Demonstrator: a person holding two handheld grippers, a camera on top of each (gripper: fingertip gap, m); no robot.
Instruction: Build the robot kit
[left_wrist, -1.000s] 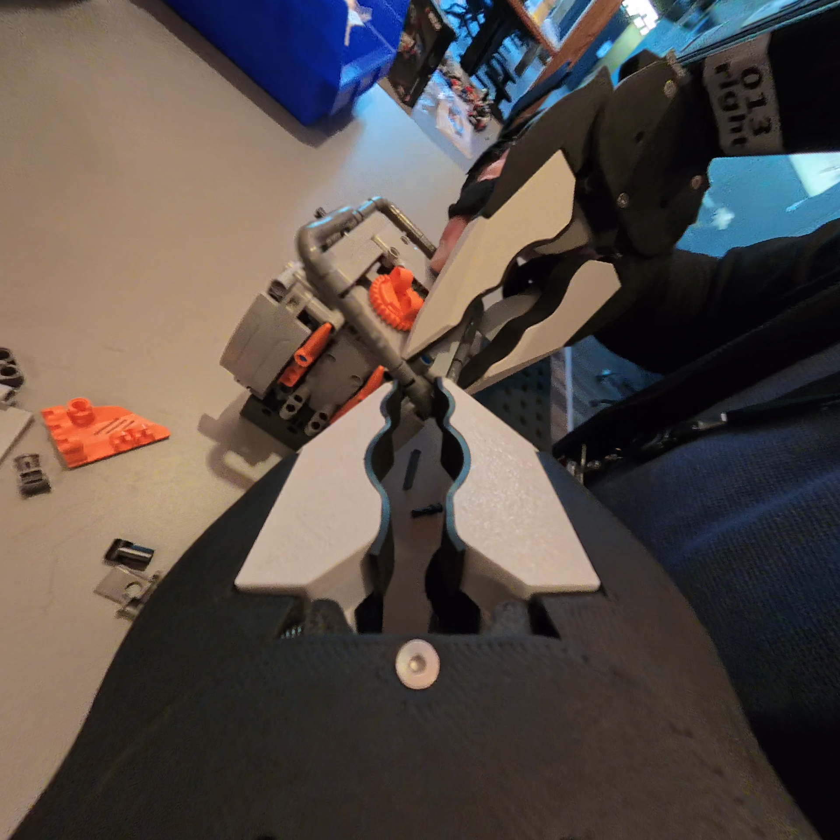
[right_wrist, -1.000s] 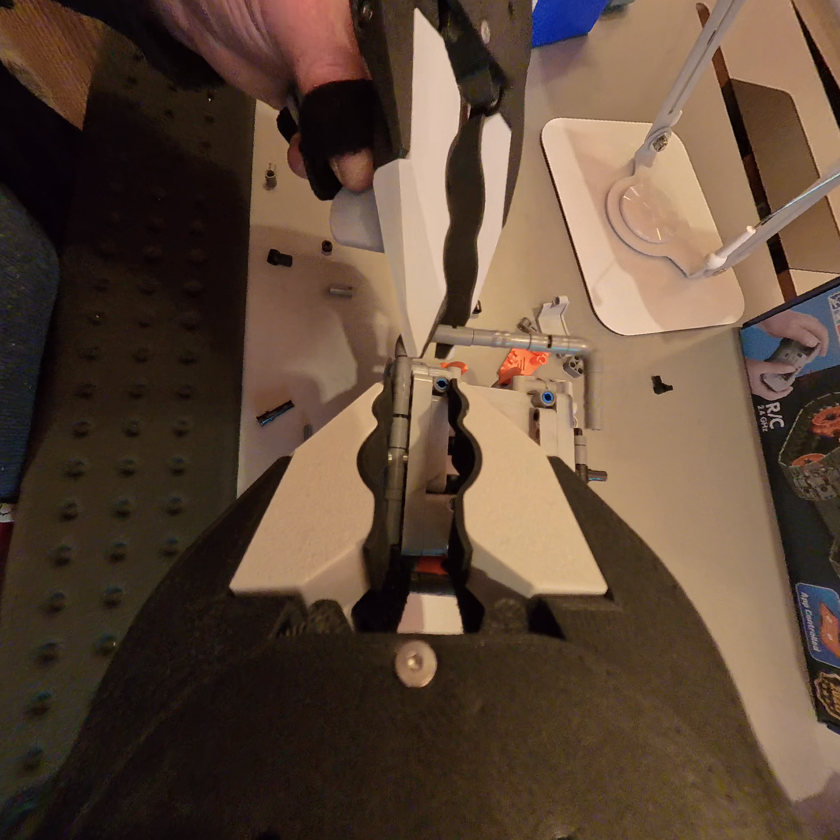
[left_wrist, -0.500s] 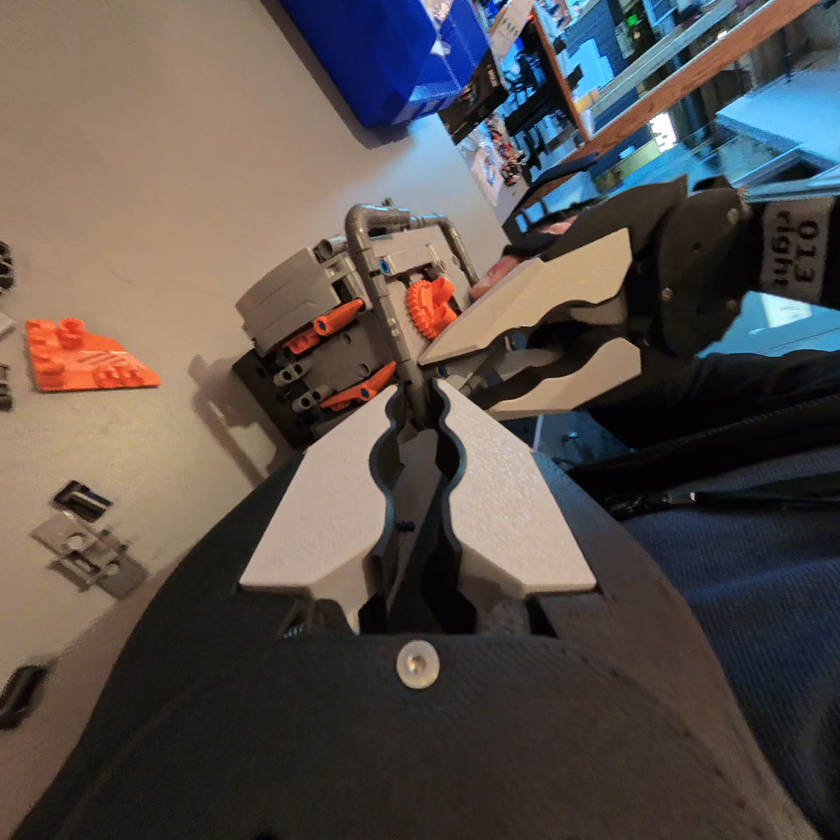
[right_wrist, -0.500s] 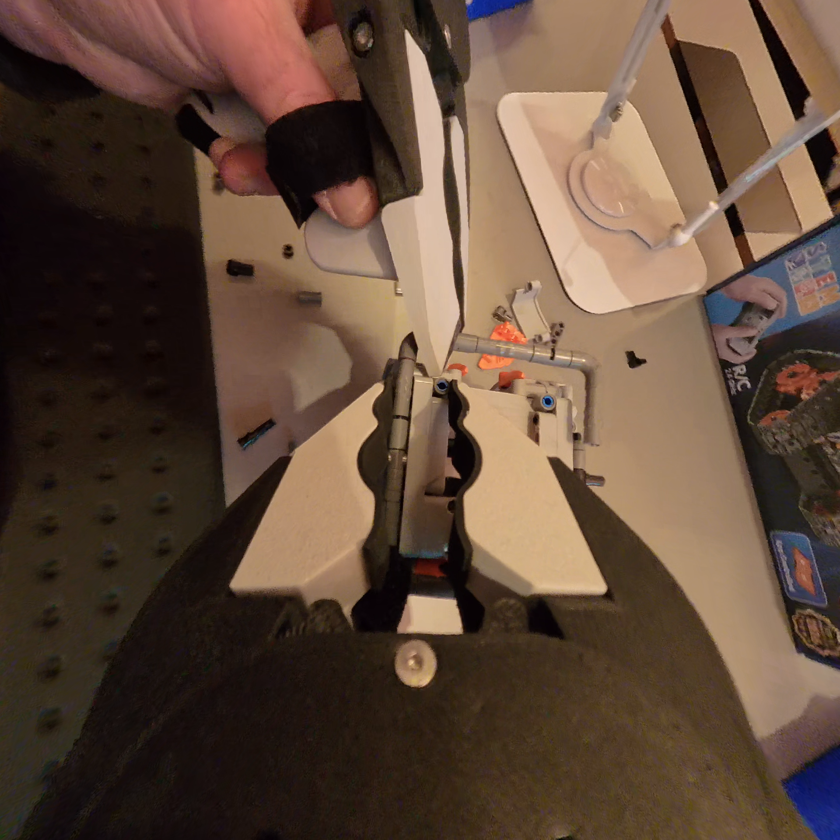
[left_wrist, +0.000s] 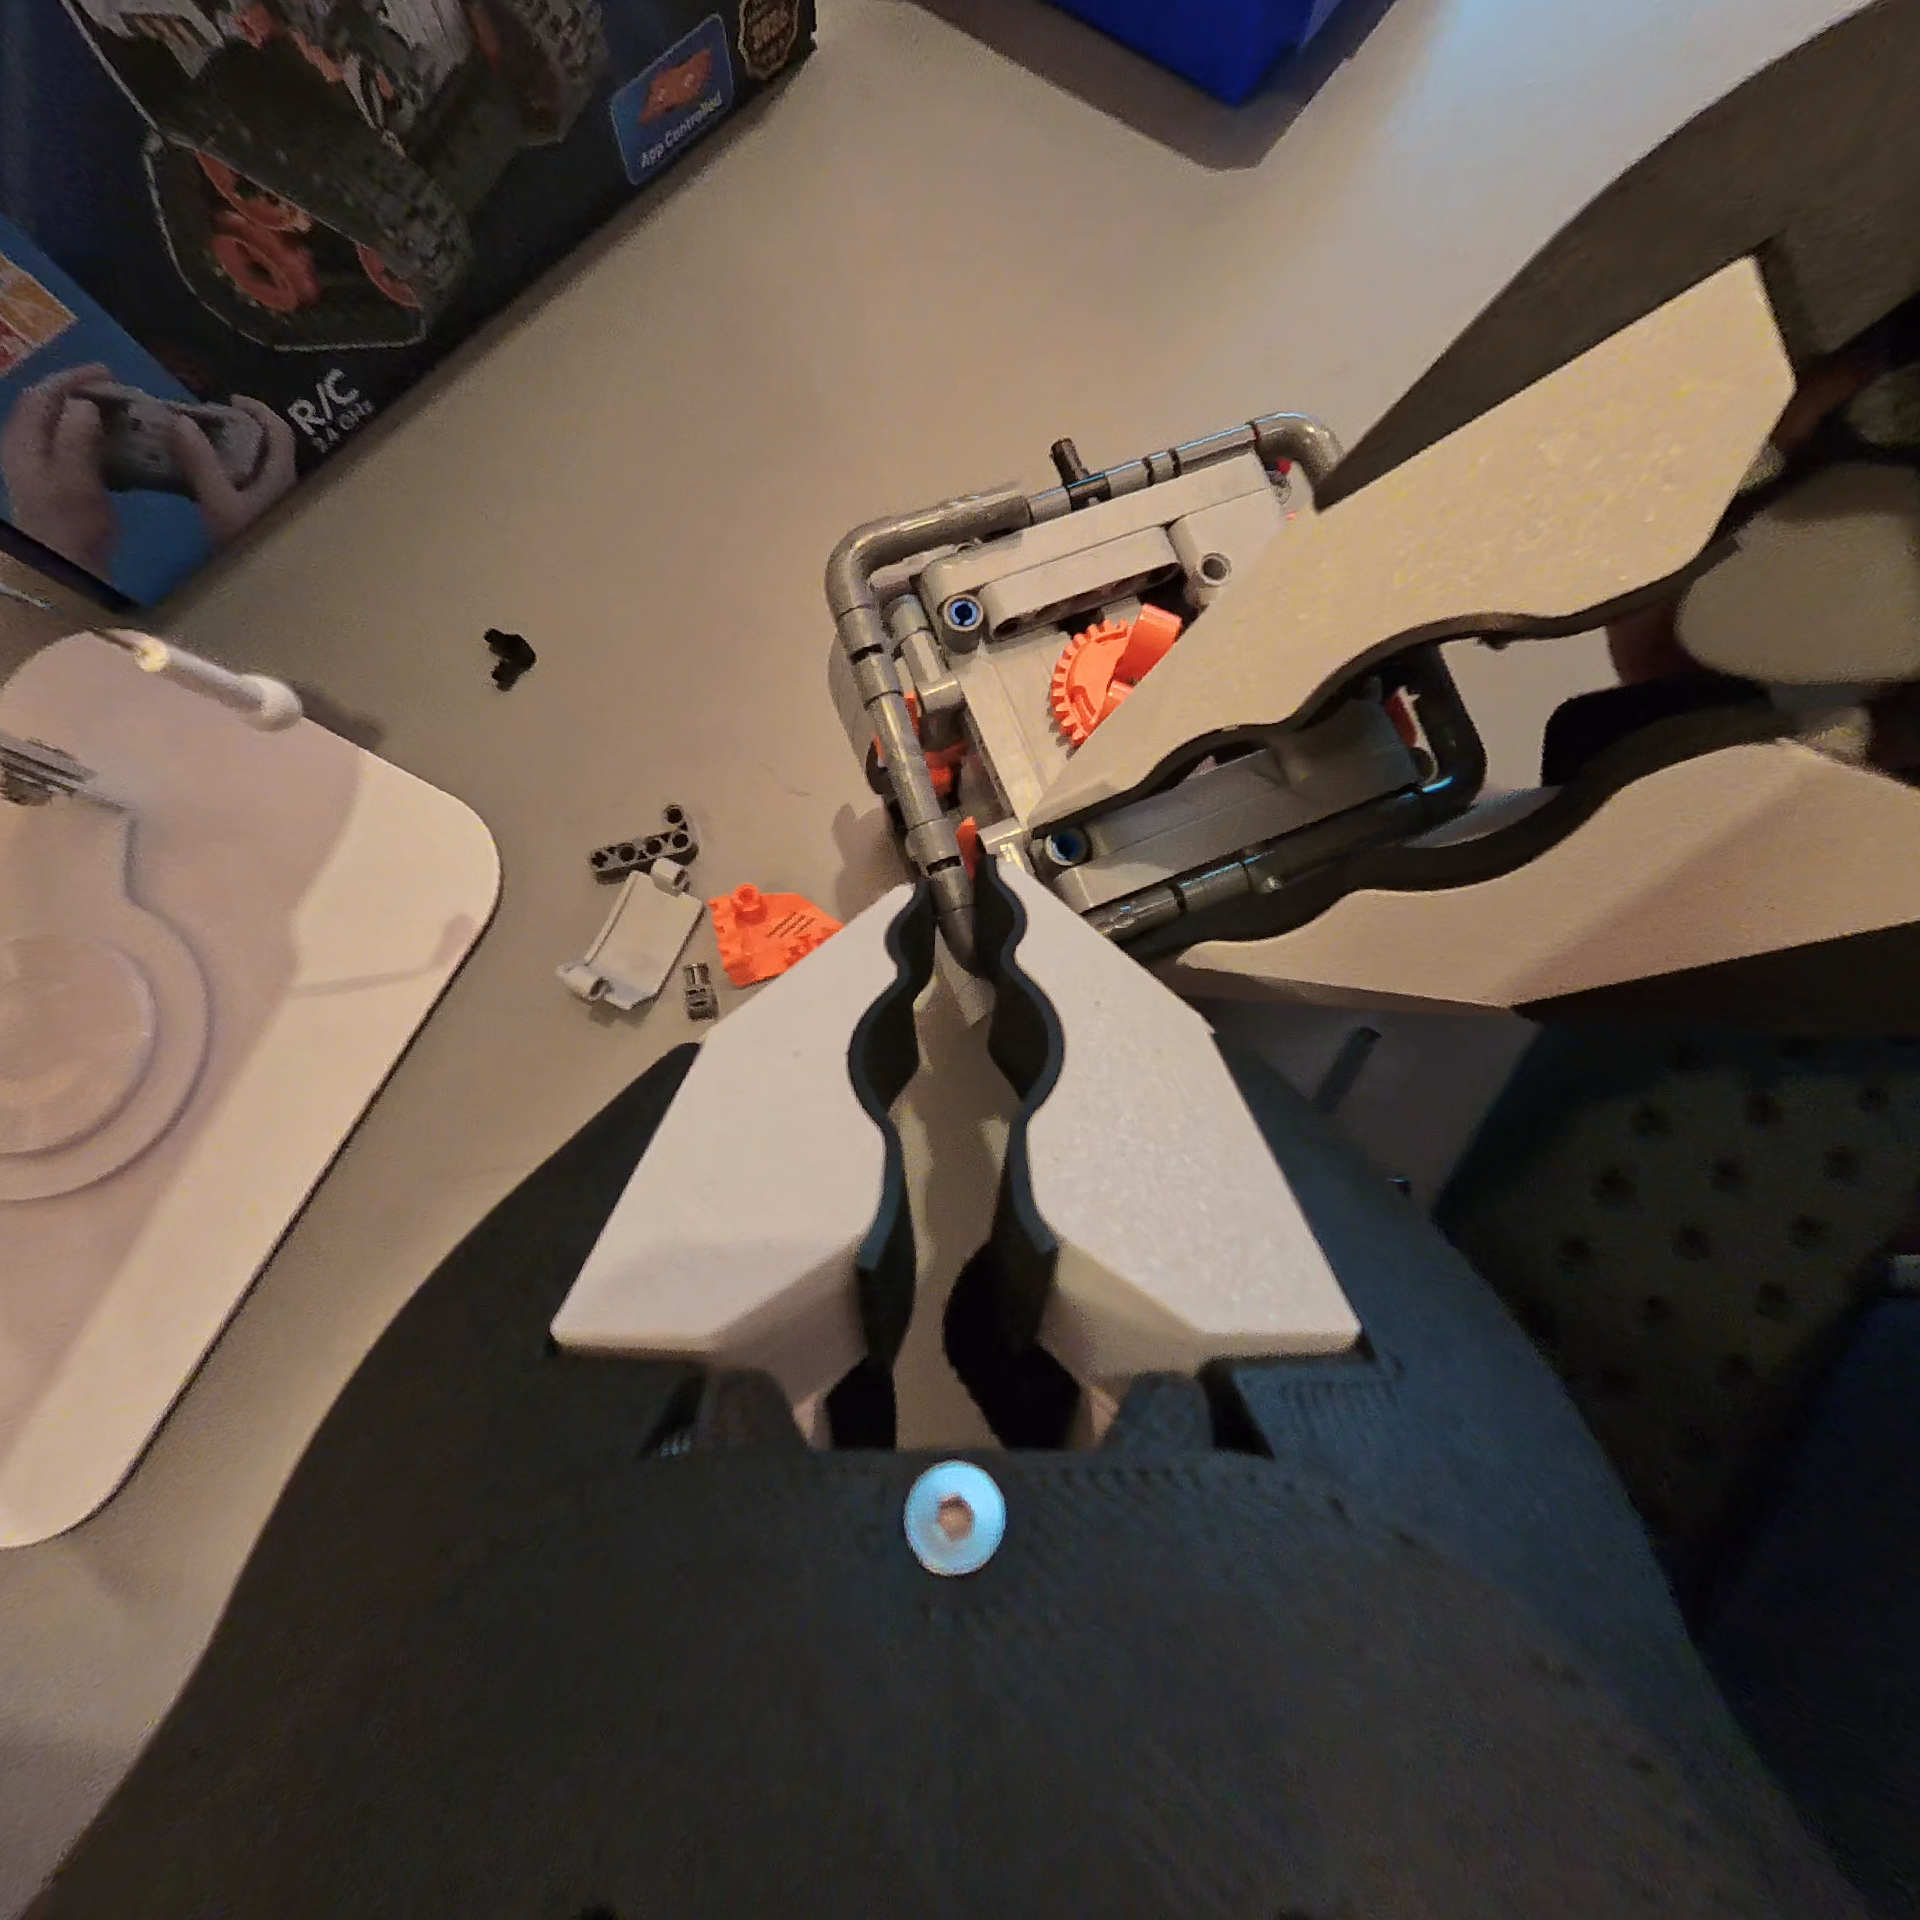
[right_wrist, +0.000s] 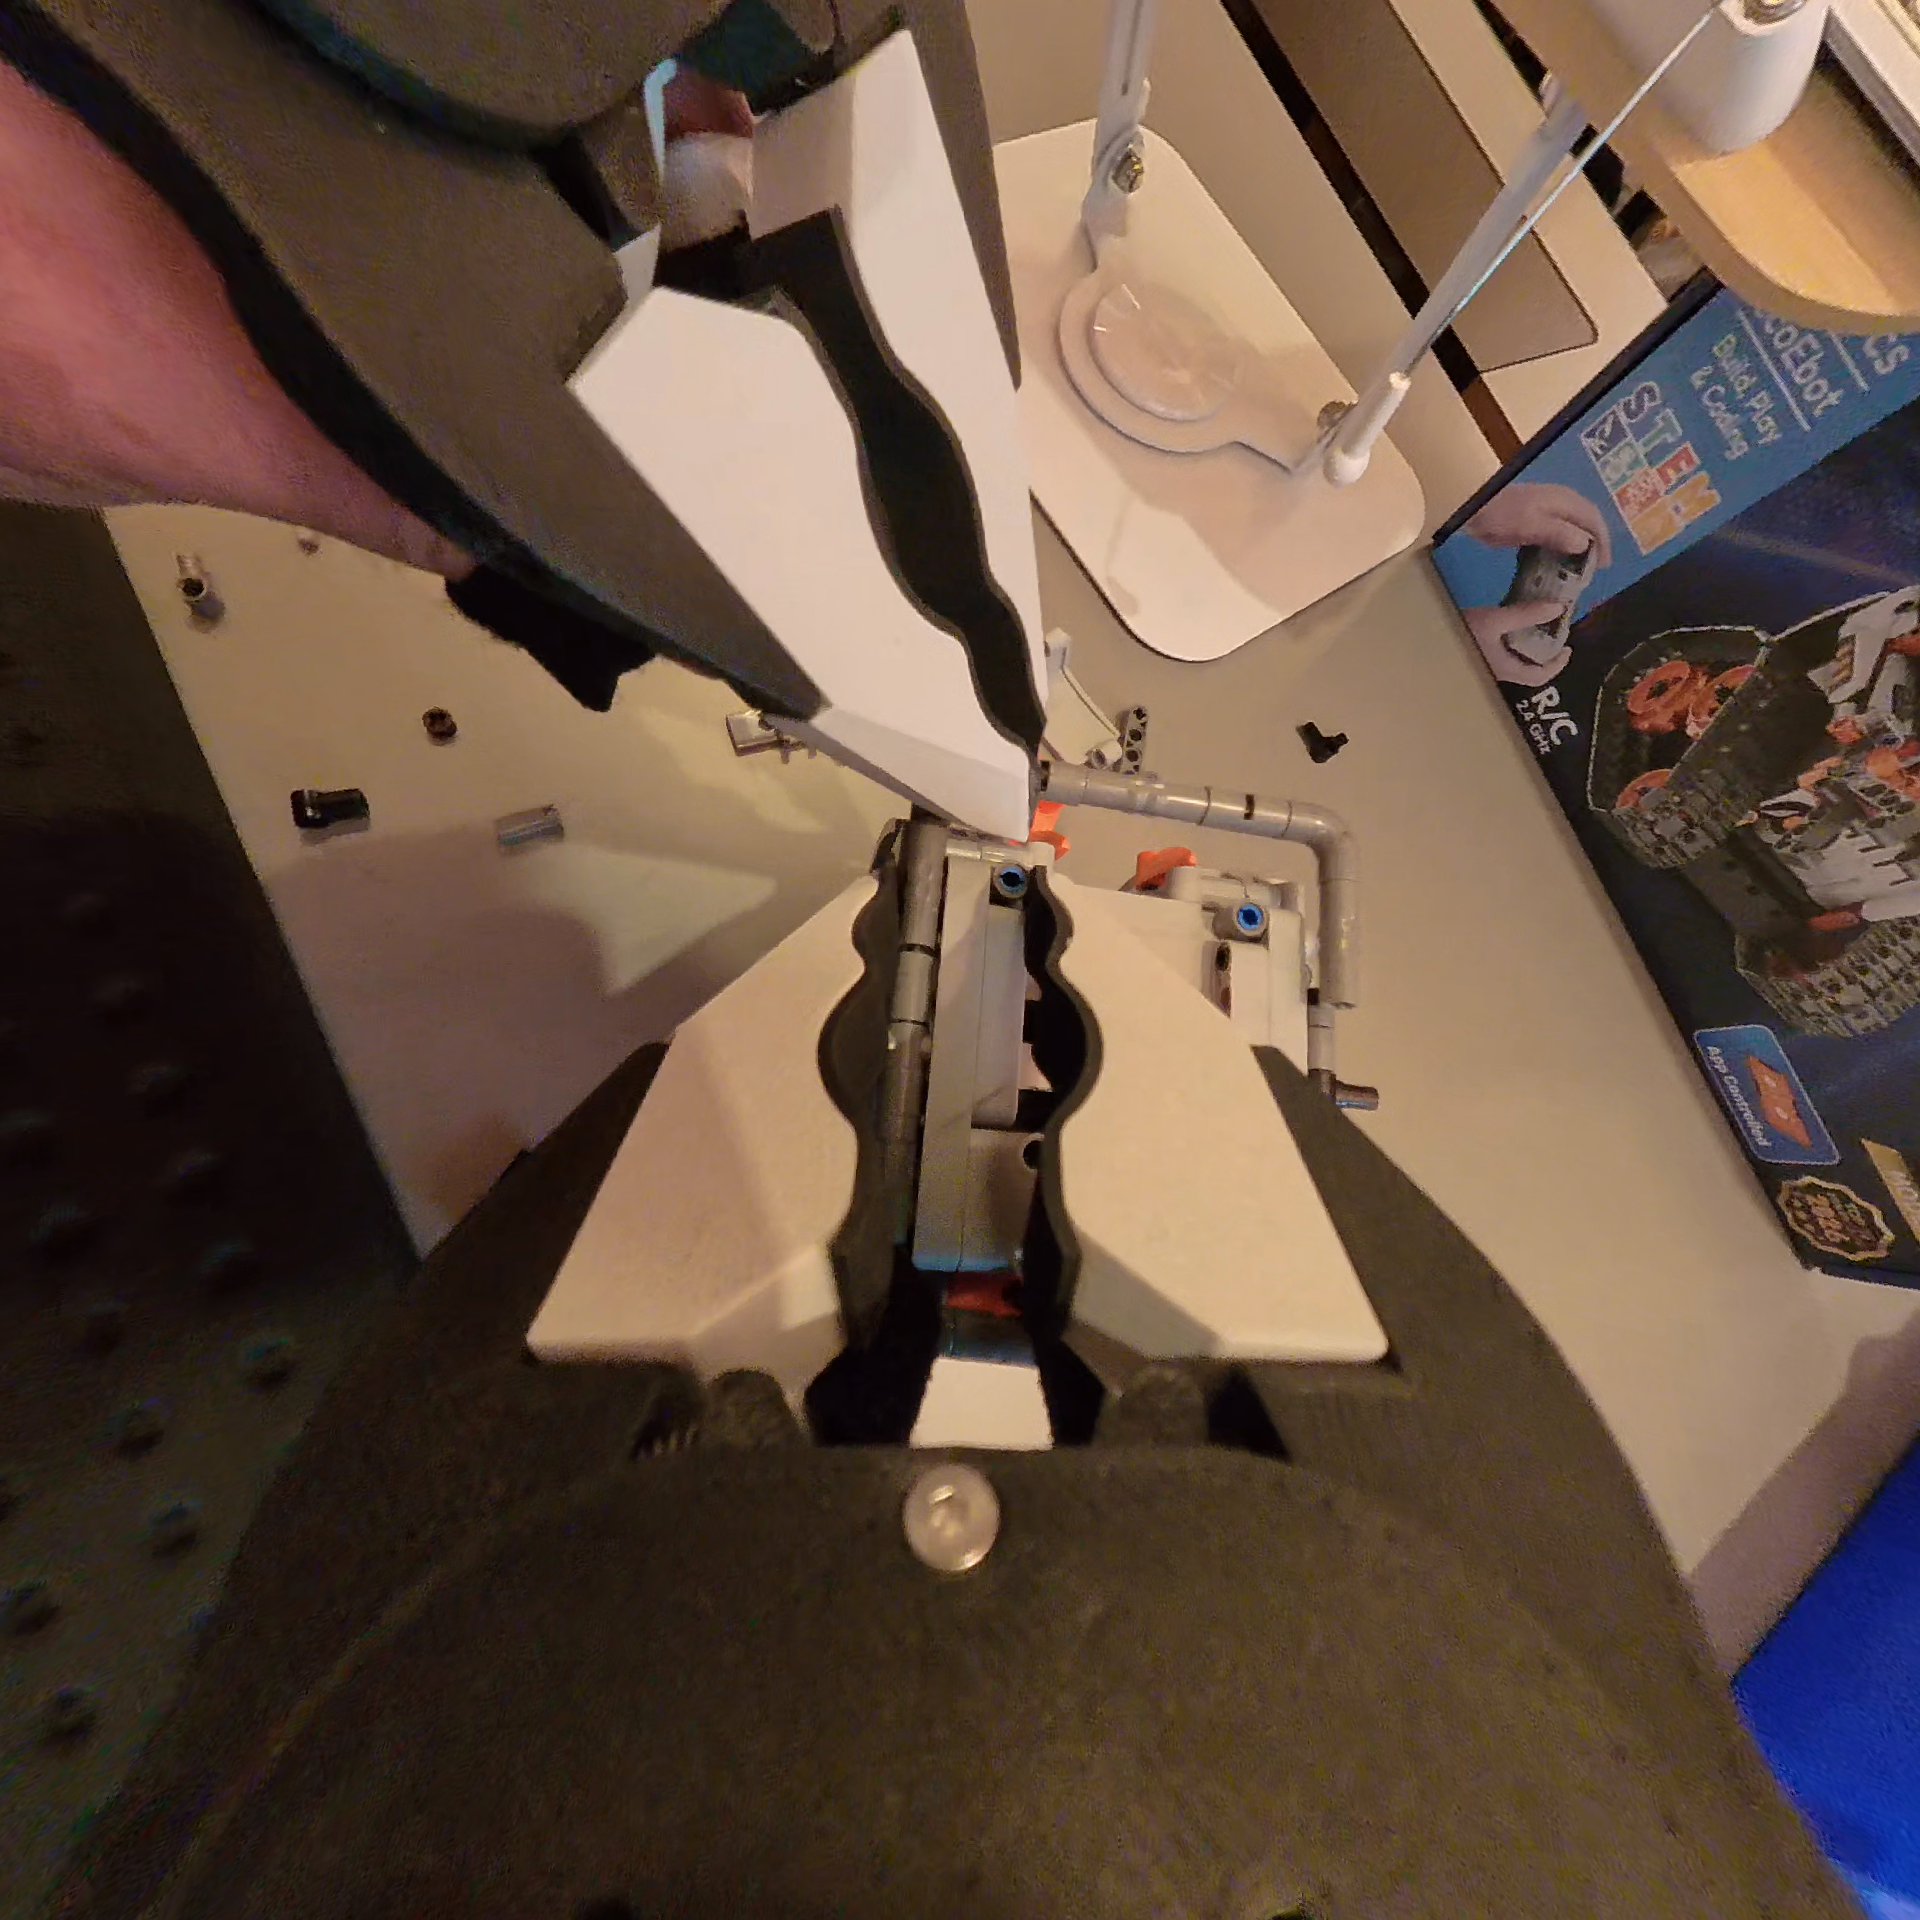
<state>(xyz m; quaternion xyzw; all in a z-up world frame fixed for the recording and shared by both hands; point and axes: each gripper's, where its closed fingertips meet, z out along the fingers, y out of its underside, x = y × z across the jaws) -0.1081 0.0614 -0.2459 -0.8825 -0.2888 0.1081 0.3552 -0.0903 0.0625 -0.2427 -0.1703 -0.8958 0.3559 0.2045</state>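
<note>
Both hand-held grippers stay clamped on brick model (left_wrist: 1049, 644); left view (left_wrist: 954, 902) swung overhead.

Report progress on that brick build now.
Done: a partly built grey and orange brick model stands on the table. In hand: the right gripper clamps its body; the left gripper pinches its grey tube frame. Left: loose pieces, including an orange plate.

The left gripper (left_wrist: 958, 904), its fingers nearly closed, pinches a thin grey rod at its very tips. The right gripper (right_wrist: 977, 894) reaches in from the left gripper's right, jaws clamped on a grey block deep between its fingers. A bare hand (right_wrist: 156, 343) grips the left gripper's body.
</note>
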